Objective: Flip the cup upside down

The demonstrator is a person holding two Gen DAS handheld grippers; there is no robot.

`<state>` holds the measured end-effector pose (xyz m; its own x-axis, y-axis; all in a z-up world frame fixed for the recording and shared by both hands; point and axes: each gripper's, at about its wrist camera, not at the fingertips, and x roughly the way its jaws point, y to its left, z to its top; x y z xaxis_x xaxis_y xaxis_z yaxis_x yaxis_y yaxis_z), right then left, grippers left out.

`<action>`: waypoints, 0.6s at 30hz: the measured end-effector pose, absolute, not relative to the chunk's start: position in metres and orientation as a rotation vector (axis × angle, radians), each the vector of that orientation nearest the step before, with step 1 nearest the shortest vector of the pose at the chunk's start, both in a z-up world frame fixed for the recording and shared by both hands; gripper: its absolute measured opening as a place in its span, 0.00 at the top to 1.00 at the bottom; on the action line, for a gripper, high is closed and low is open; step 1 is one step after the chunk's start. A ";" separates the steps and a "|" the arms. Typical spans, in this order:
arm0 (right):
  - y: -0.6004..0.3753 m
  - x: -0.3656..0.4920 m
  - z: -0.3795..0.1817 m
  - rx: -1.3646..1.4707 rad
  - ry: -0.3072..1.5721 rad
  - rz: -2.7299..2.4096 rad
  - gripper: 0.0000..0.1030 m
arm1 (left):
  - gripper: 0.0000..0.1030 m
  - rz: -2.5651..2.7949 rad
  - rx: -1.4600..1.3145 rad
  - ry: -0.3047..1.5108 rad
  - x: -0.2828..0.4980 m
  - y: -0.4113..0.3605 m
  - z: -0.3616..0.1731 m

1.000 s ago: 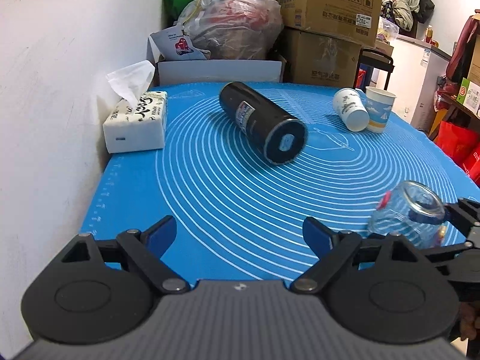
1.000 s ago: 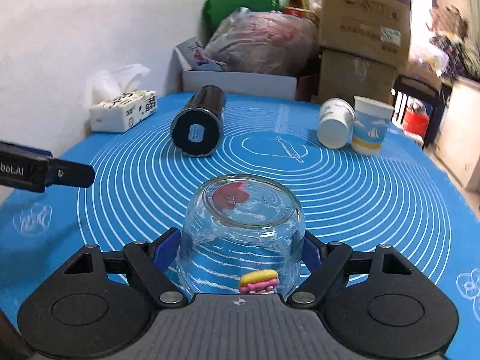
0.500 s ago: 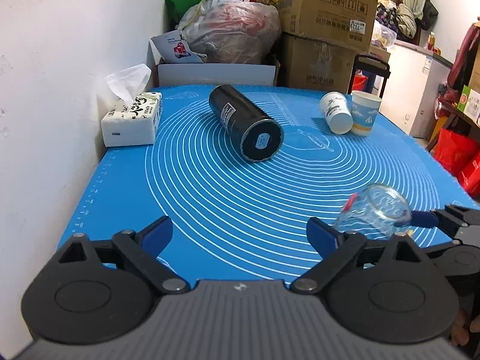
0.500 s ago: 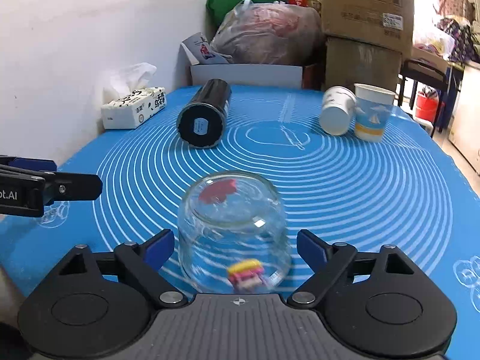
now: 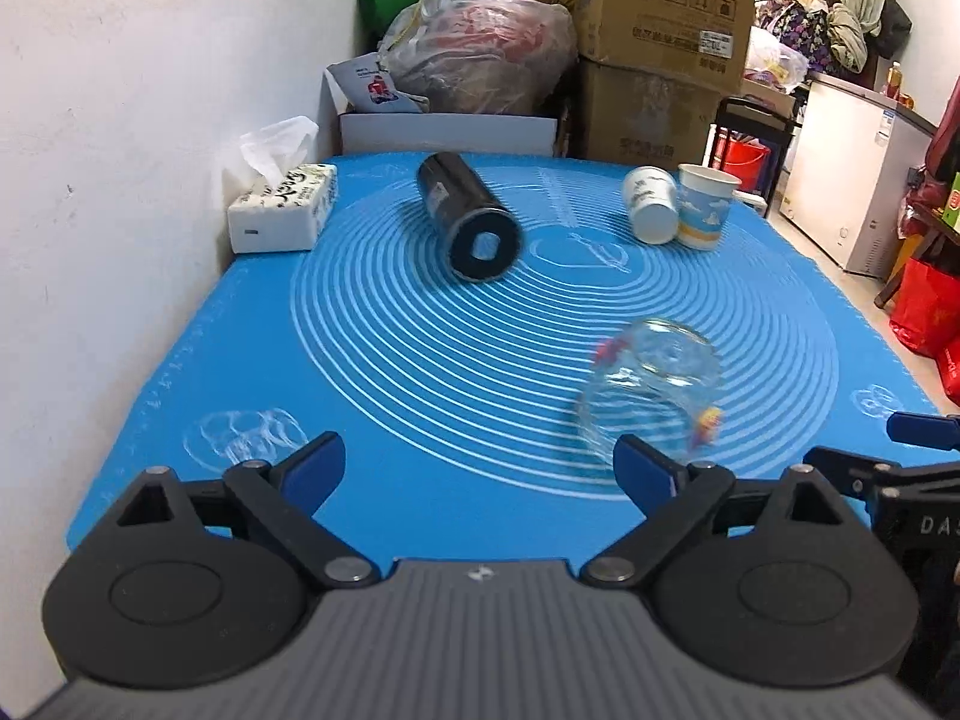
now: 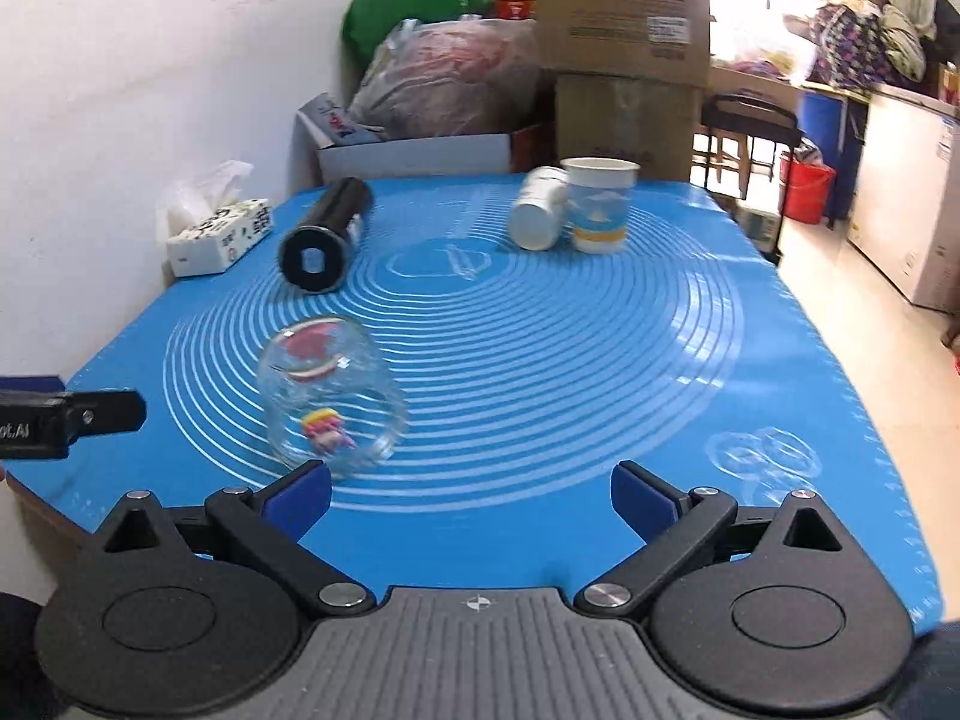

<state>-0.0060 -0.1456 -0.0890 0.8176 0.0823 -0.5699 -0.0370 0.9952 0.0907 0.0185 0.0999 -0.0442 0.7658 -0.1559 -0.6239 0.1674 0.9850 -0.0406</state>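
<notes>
Progress: we judge the flip as good as done; the glass cup (image 6: 330, 396) stands mouth down on the blue mat (image 6: 540, 360), its thick base on top, though blur makes it hard to say whether it sits quite level.
Left to do: as far as we can tell, only to draw our tools away.
Cup place: lower left of the right wrist view, just ahead of our left-hand finger there; right of centre in the left wrist view (image 5: 651, 396).
Right gripper (image 6: 471, 495): fingers wide apart, holding nothing, the cup outside the gap.
Left gripper (image 5: 480, 471): fingers wide apart too, nothing between them.
Cup material: clear, smooth glass, rounded walls, small pink and yellow prints on its side.
Mat: soft-looking blue sheet with white concentric rings, covering the worktop.
Black flask (image 5: 468, 216): a matt cylinder lying on its side, upper middle of the left view.
Paper cups (image 6: 576, 210): one upright, one tipped against it, upper middle of the right view.
Tissue pack (image 5: 285, 207): soft white block by the wall, upper left.
</notes>
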 end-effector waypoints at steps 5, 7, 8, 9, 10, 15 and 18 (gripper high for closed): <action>-0.164 -0.022 -0.089 0.093 0.616 0.038 0.01 | 0.07 -0.185 0.011 0.681 -0.002 0.081 -0.042; -0.169 -0.027 -0.089 0.093 0.615 0.035 0.01 | 0.07 -0.189 0.018 0.679 -0.009 0.074 -0.043; -0.171 -0.029 -0.088 0.094 0.615 0.034 0.01 | 0.07 -0.193 0.020 0.679 -0.013 0.071 -0.043; -0.173 -0.032 -0.088 0.094 0.616 0.032 0.01 | 0.07 -0.194 0.022 0.681 -0.014 0.069 -0.044; -0.174 -0.034 -0.088 0.096 0.618 0.031 0.01 | 0.07 -0.193 0.025 0.683 -0.016 0.067 -0.045; -0.179 -0.043 -0.087 0.088 0.618 0.029 0.01 | 0.07 -0.176 0.024 0.677 -0.024 0.061 -0.045; -0.179 -0.046 -0.087 0.076 0.623 0.026 0.01 | 0.07 -0.176 0.020 0.678 -0.026 0.060 -0.045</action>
<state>-0.0456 -0.1795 -0.0868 0.8117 0.0473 -0.5821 -0.0015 0.9969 0.0789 -0.0259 0.0596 -0.0445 0.7646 -0.1558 -0.6254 0.1685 0.9849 -0.0393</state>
